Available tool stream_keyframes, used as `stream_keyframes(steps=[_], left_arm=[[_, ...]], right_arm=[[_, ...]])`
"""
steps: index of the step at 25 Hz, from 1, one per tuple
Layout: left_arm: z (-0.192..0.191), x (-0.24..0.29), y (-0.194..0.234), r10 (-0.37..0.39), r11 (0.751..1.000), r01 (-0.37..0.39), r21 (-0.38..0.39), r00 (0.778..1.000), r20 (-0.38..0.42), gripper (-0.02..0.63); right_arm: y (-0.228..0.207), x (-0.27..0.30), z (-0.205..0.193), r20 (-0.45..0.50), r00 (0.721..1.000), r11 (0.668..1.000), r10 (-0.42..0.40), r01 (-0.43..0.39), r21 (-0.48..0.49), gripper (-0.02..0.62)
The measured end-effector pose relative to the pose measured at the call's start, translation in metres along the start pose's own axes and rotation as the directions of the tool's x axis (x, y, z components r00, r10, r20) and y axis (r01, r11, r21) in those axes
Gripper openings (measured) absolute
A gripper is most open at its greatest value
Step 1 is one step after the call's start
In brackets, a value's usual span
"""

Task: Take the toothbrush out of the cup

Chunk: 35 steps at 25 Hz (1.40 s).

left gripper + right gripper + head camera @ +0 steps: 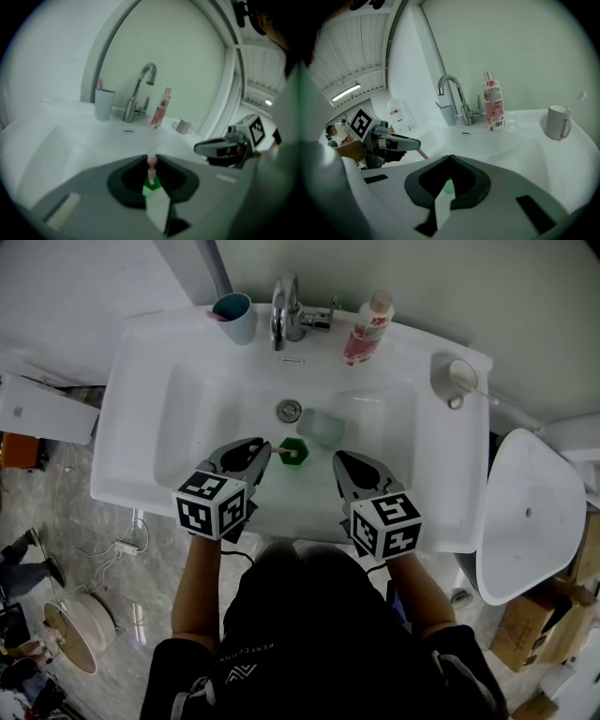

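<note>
Standing at the sink: a person (309, 615) faces a white sink (141, 427) with a gripper in each hand, both reaching into the basin.
Left gripper: the left gripper (265, 450) pinches the pink stem of the toothbrush (277, 452) at its jaw tips.
Toothbrush: it runs from the left jaws toward the green cup (296, 452), with its far end at the cup's rim. Whether that end sits inside the cup cannot be told.
Green cup: it stands in the basin near the drain (290, 411), between the two grippers' tips.
Right gripper: the right gripper (339, 459) has its jaws pressed together on nothing and hovers just right of the green cup, apart from it.
Basin: a pale green translucent object (324, 426) lies beside the drain, just beyond the green cup.
Back ledge: a blue cup (239, 322) holding a pink brush sits at the left and a chrome faucet (284, 310) in the middle. A pink-labelled bottle (367, 329) stands to its right and a white mug (457, 381) at the far right corner.
</note>
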<state>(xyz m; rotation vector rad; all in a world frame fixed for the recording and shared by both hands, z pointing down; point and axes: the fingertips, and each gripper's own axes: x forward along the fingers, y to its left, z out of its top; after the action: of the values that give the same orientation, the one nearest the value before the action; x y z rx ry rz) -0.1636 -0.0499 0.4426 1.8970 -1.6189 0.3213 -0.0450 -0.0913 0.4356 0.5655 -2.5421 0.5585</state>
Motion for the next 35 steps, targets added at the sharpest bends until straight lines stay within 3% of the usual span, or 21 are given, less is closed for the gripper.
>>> stream_keyframes(steps=[7,12,18,26,35], left_arm=[[0.025,-0.047,0.010,0.050,0.998,-0.043,-0.051,0.987,0.151,0.055],[0.043,-0.076,0.022,0.099,0.995,-0.094,-0.031,0.969,0.226,0.055],[0.061,-0.099,0.041,0.120,0.991,-0.130,0.018,0.957,0.264,0.055],[0.084,-0.123,0.084,0.118,0.991,-0.132,0.028,0.945,0.306,0.055],[0.105,-0.134,0.131,0.108,0.992,-0.124,0.027,0.937,0.333,0.055]], right_arm=[[0.020,0.002,0.010,0.022,1.000,0.999,0.021,-0.020,-0.045,-0.002],[0.031,0.005,0.026,0.056,0.998,0.998,0.011,-0.007,-0.067,-0.002],[0.052,0.024,0.050,0.082,0.997,0.997,0.013,-0.007,-0.078,-0.002],[0.092,0.061,0.095,0.138,0.989,0.990,0.050,-0.031,-0.138,0.002],[0.116,0.113,0.136,0.169,0.984,0.984,0.050,-0.020,-0.176,0.075]])
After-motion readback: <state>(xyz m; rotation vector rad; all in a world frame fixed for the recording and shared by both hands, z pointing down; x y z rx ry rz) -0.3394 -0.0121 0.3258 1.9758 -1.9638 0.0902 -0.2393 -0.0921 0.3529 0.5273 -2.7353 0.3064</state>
